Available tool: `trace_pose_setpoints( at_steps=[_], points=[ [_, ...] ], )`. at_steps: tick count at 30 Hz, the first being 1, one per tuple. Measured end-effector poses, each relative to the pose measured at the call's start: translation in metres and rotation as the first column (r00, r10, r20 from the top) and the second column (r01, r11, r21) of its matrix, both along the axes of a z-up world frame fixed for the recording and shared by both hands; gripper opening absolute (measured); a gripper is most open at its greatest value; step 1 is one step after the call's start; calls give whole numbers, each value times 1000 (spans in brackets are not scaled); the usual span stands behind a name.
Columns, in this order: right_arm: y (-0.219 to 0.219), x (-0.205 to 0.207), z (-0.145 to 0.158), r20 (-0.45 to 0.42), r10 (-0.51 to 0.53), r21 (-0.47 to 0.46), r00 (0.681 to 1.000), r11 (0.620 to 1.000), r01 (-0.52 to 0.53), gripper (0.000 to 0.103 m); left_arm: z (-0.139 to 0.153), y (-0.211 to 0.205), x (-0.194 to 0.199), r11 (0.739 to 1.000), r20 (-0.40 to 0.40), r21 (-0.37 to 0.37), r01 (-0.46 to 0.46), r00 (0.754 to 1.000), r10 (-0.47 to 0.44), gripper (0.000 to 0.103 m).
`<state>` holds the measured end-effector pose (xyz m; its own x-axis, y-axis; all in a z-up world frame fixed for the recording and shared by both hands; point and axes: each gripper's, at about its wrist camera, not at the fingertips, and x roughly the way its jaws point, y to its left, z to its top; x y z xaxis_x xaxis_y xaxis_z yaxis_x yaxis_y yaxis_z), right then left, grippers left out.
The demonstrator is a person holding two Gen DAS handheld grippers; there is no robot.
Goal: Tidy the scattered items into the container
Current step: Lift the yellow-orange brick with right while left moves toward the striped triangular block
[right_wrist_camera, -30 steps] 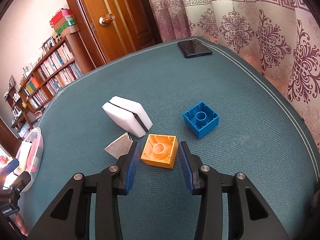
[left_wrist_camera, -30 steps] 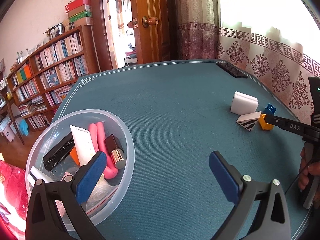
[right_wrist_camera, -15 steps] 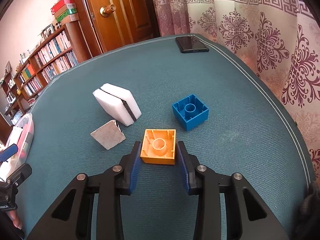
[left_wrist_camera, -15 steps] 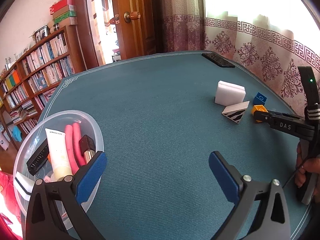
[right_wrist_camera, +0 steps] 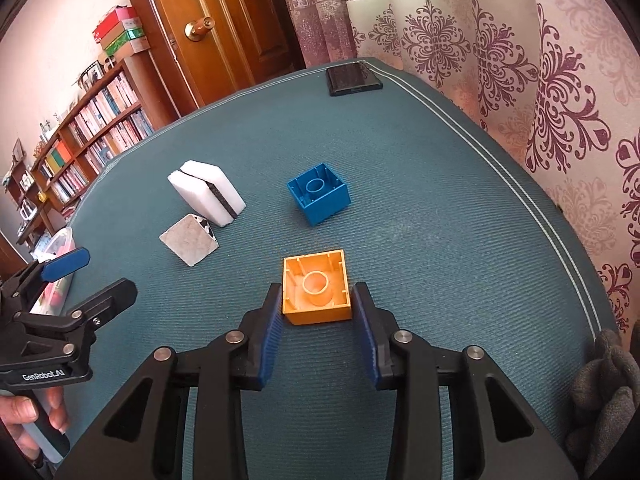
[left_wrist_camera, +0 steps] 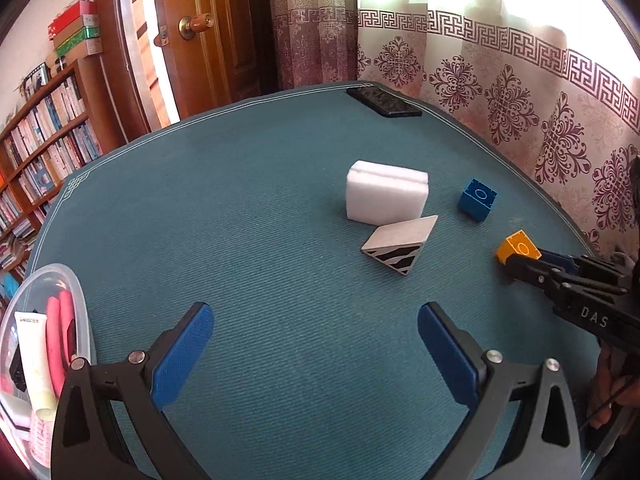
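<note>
Right now your right gripper (right_wrist_camera: 316, 320) has the orange block (right_wrist_camera: 316, 288) between its jaws: the blue pads (right_wrist_camera: 270, 332) flank the block's two sides, close against them, though you cannot tell whether they press it or only touch. The block lies hollow side up on the desk (right_wrist_camera: 440, 220), its near half between the pad tips and its far half beyond them.

Your left gripper (left_wrist_camera: 316, 344) hangs above bare desk with its jaws spread wide and nothing in them. The container (left_wrist_camera: 76, 300) sits at its left, just beside the left pad, already holding a white tube (left_wrist_camera: 34, 356) and pink rods (left_wrist_camera: 58, 336).

Ahead of the orange block, the blue block (right_wrist_camera: 320, 194) rests hollow side up, well apart from it. Left of that stands the sponge (right_wrist_camera: 208, 192), and the striped wedge (left_wrist_camera: 398, 246) lies just beside it, nearly touching. A phone (right_wrist_camera: 352, 78) lies at the far edge.
</note>
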<state>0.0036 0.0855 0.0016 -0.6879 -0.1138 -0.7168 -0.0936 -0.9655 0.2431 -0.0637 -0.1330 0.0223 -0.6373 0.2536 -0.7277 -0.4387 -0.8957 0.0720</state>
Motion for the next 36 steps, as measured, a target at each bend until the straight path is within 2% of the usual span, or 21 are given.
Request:
trace_pose_setpoints(
  at_steps=[3, 6, 12, 17, 21, 26, 36],
  points=[
    [3, 5, -1, 4, -5, 2, 1000, 1000, 5, 37, -1, 20, -2, 999, -8, -34, 26, 1000, -26, 103],
    [4, 11, -1, 6, -3, 11, 1000, 1000, 2, 37, -1, 31, -7, 999, -13, -36, 19, 1000, -19, 103],
    [6, 16, -2, 4, -2, -1, 1000, 1000, 2, 38, -4, 44, -22, 999, -2, -5, -33, 999, 33, 103],
    [5, 17, -3, 3, -3, 6, 1000, 1000, 3, 37, -8, 54, -33, 996, -31, -24, -87, 996, 86, 103],
    [4, 18, -3, 3, -3, 6, 1000, 1000, 3, 37, -15, 56, -43, 993, -21, -33, -117, 993, 116, 102],
    [5, 18, -3, 2, -3, 4, 1000, 1000, 3, 37, -24, 52, -47, 990, 0, -54, -131, 991, 131, 102],
    [4, 18, -3, 2, -3, 8, 1000, 1000, 3, 37, -27, 7, -46, 981, 41, -11, -195, 980, 196, 102]
  ],
)
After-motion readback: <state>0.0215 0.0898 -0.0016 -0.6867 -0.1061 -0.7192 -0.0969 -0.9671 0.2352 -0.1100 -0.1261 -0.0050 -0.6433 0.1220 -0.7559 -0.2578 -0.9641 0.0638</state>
